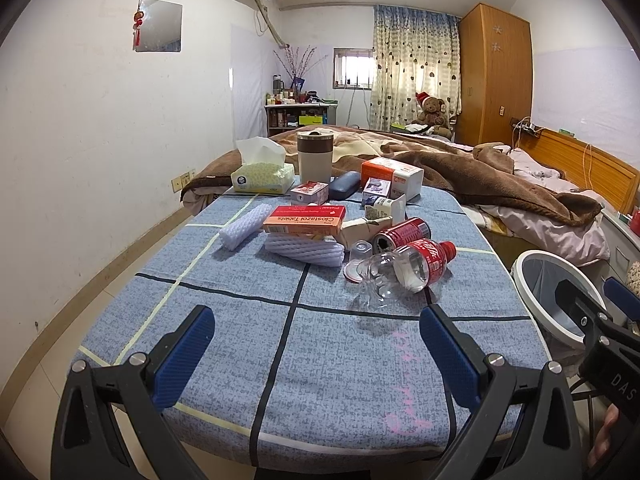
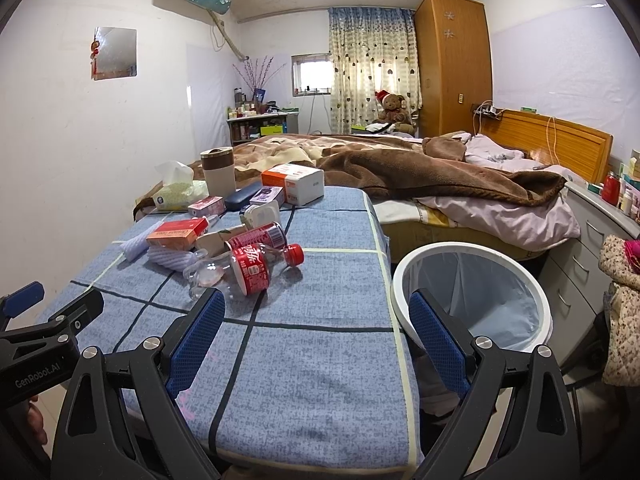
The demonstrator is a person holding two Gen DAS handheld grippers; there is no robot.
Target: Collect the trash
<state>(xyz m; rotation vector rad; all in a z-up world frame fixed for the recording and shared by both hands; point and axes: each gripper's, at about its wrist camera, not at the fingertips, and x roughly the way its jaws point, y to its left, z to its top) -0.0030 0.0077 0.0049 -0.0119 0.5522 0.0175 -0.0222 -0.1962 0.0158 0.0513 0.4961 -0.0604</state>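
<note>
Worktop cloth, blue with a dark and pale grid, is seen filling the lower half of both views, with a bed under a brown blanket lying beyond it toward 12 o'clock. A white-rimmed trash bin lined with a pale bag is placed on the floor just beside the worktop's right edge, at 3 o'clock of the litter.

The left hand-held gripper is held low over the near edge of the worktop, levelled and aimed toward 12 o'clock, its blue-padded jaws spread wide with nothing between them. The right hand-held gripper is posed likewise, released and empty, one finger over the cloth and the other in front of the bin's rim. Part of a hand is glimpsed at 4 o'clock in the left view, behind the right tool's body.

The trash is gathered mid-worktop, at 12 o'clock of both tools and well apart from them. A clear plastic bottle with a red label and red cap is laid on its side; a red can is tipped over, touching it at 12 o'clock. An orange tablet box is stacked on white foam netting at 9 o'clock of the can. A tissue box is set at the far edge.
</note>
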